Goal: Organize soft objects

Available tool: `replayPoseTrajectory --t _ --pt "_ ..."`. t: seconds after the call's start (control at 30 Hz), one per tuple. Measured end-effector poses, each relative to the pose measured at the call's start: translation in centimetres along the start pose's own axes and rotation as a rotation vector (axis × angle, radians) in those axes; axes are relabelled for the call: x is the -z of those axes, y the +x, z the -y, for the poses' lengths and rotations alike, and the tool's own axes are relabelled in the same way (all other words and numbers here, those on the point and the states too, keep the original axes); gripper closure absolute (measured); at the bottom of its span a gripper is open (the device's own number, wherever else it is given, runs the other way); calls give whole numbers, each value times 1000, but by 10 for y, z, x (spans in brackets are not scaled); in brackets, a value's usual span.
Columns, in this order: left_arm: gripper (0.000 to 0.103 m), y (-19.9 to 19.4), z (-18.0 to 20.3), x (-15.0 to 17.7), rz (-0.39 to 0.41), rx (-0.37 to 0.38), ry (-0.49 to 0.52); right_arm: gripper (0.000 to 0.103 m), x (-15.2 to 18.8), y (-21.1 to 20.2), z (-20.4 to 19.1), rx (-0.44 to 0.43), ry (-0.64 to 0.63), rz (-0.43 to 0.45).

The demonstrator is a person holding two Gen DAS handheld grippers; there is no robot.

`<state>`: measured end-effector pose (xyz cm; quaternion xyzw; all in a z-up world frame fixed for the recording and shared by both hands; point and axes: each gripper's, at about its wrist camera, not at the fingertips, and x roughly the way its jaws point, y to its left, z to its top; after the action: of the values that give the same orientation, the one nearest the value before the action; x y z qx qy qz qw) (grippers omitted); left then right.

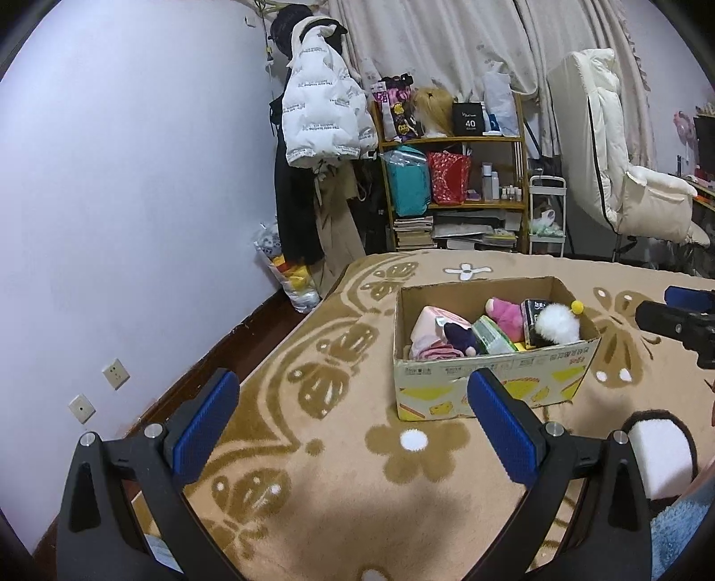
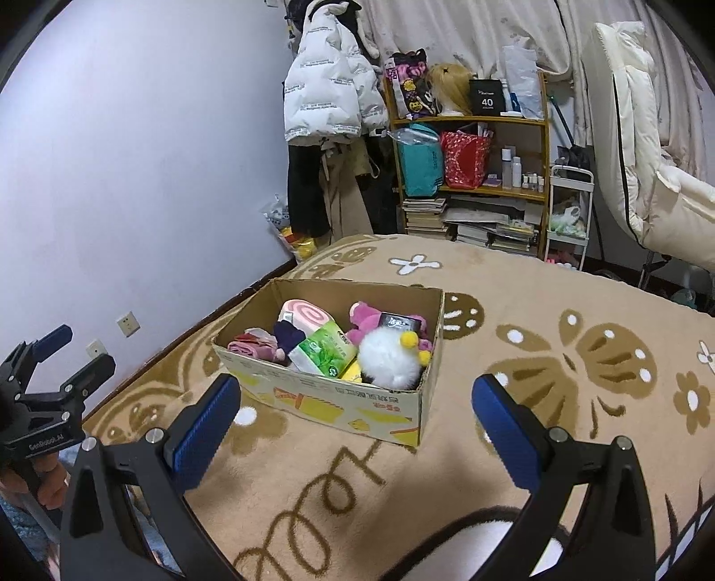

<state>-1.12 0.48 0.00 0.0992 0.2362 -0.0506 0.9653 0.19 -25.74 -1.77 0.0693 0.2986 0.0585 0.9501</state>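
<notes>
1. We see a cardboard box (image 2: 357, 402) on the tan fleece blanket (image 2: 514, 313), holding the soft objects: a white fluffy plush (image 2: 389, 357), a pink plush (image 2: 366, 319), a swirl-roll pillow (image 2: 306, 315) and a green tissue pack (image 2: 326, 351).
2. Nothing lies between the grippers and the box.
3. The left gripper (image 1: 357, 411) and the right gripper (image 2: 357, 415) have jaws apart, holding nothing; the pads are ribbed blue.
4. Behind the bed we see a wooden shelf (image 2: 543, 147), a puffy white jacket (image 2: 330, 85) and curtains (image 2: 469, 31).
</notes>
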Motion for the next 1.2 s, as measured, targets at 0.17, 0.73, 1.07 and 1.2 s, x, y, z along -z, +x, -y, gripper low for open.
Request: replayPoseTrajectory --t 0.17,0.73,1.07,1.2 --pt "2 5 2 6 -13 6 9 0 3 0 0 19 4 5" --pt "2 11 8 13 -26 -15 18 0 3 -6 2 34 14 17" --pt "2 12 8 14 -27 -22 14 0 3 -6 1 37 14 18" --pt "2 13 8 15 -38 -23 21 0 4 -6 3 35 17 16"
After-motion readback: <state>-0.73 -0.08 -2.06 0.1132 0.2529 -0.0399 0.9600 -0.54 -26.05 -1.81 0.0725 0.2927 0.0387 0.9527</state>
